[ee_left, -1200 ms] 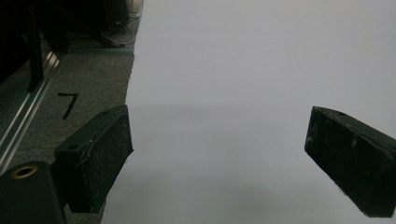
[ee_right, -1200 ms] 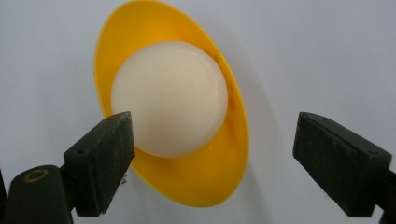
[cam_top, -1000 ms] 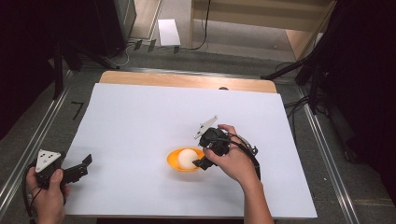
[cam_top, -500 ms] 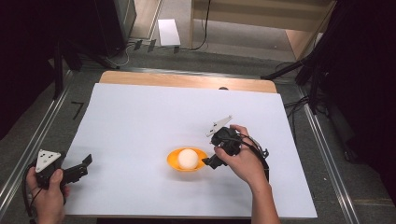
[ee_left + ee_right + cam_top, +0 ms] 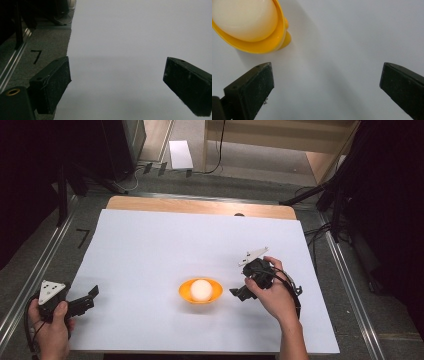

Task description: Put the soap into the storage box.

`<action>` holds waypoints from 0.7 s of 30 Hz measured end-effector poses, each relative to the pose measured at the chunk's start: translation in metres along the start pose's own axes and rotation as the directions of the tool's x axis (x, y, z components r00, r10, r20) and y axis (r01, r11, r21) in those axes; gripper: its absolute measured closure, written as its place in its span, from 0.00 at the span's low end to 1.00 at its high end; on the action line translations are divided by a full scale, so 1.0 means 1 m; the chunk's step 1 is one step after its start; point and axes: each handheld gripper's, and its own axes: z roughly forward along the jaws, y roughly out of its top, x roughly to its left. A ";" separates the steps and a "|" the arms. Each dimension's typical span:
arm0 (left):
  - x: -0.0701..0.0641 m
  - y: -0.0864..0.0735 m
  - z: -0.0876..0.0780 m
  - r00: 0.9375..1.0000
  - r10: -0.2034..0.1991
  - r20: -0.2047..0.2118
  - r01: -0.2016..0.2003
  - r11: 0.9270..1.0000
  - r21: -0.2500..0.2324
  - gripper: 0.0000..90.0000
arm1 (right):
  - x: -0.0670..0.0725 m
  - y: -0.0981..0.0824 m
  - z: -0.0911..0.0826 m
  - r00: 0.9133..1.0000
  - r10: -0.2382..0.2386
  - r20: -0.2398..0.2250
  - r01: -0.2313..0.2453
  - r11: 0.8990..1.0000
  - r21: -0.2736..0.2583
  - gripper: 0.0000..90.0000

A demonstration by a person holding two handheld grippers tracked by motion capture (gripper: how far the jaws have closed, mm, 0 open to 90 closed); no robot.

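Right gripper [image 5: 239, 293] has pulled back from the orange bowl [image 5: 186, 292] | white ball [image 5: 201, 289] sits inside | both grippers' jaws wide, empty | left gripper [image 5: 86, 300] waits far left

Black "7" mark [image 5: 36, 56] on grey floor [image 5: 47, 45].

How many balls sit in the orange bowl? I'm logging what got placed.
1. A white ball rests in the orange bowl mid-table, just left of the open right gripper. Nothing else shows in the bowl.
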 end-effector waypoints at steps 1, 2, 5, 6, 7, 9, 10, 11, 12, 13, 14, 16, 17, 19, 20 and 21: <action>0.000 0.000 0.000 1.000 0.000 0.001 0.000 1.000 0.000 0.09 | -0.001 -0.002 -0.001 1.000 0.002 0.004 -0.002 1.000 -0.001 0.00; 0.000 0.000 0.000 1.000 0.000 -0.001 0.000 1.000 -0.001 0.09 | -0.002 -0.004 -0.001 1.000 0.004 0.011 -0.004 1.000 -0.004 0.00; 0.000 0.000 0.000 1.000 0.000 -0.001 0.000 1.000 -0.001 0.09 | -0.006 -0.011 -0.003 0.999 0.021 0.026 -0.021 1.000 -0.007 0.00; 0.000 0.000 0.000 1.000 0.000 -0.001 0.000 1.000 -0.001 0.09 | -0.008 -0.013 -0.003 0.999 0.026 0.032 -0.026 1.000 -0.011 0.00; 0.000 0.000 0.000 1.000 0.001 -0.002 -0.001 1.000 -0.001 0.09 | -0.009 -0.016 -0.004 0.999 0.034 0.037 -0.033 0.999 -0.015 0.00; 0.000 0.000 0.000 1.000 0.002 -0.002 -0.002 1.000 -0.002 0.09 | -0.012 -0.022 -0.005 0.998 0.054 0.043 -0.053 0.998 -0.022 0.00; 0.000 0.000 0.000 1.000 0.002 -0.002 -0.002 1.000 -0.001 0.09 | -0.014 -0.025 -0.006 0.997 0.058 0.050 -0.057 0.998 -0.028 0.00; 0.000 0.000 0.000 1.000 0.003 -0.001 -0.003 1.000 -0.001 0.09 | -0.016 -0.028 -0.007 0.997 0.064 0.050 -0.062 0.998 -0.032 0.00; 0.000 0.000 0.000 1.000 0.003 -0.002 -0.003 1.000 -0.001 0.09 | -0.017 -0.031 -0.007 0.996 0.070 0.055 -0.068 0.997 -0.038 0.00; 0.000 0.000 0.000 1.000 0.004 -0.002 -0.004 1.000 -0.001 0.09 | -0.019 -0.034 -0.008 0.995 0.079 0.059 -0.077 0.996 -0.038 0.00; 0.000 0.000 0.000 1.000 0.005 -0.002 -0.005 1.000 -0.001 0.09 | -0.020 -0.037 -0.009 0.995 0.084 0.060 -0.082 0.996 -0.045 0.00; 0.000 0.000 0.000 1.000 0.006 -0.002 -0.006 1.000 -0.001 0.09 | -0.023 -0.042 -0.010 0.994 0.094 0.063 -0.090 0.995 -0.051 0.00; -0.001 0.000 0.000 1.000 0.006 -0.002 -0.006 1.000 -0.001 0.09 | -0.024 -0.044 -0.010 0.993 0.095 0.065 -0.092 0.994 -0.053 0.00; -0.001 0.000 0.000 1.000 0.006 -0.003 -0.006 1.000 -0.001 0.09 | -0.026 -0.049 -0.012 0.992 0.109 0.069 -0.105 0.993 -0.055 0.00; -0.001 0.000 0.000 1.000 0.006 -0.003 -0.006 1.000 -0.001 0.09 | -0.027 -0.052 -0.012 0.990 0.120 0.073 -0.117 0.992 -0.056 0.00; -0.001 0.000 0.000 1.000 0.006 -0.002 -0.006 1.000 -0.001 0.09 | -0.028 -0.054 -0.013 0.989 0.127 0.073 -0.123 0.991 -0.059 0.00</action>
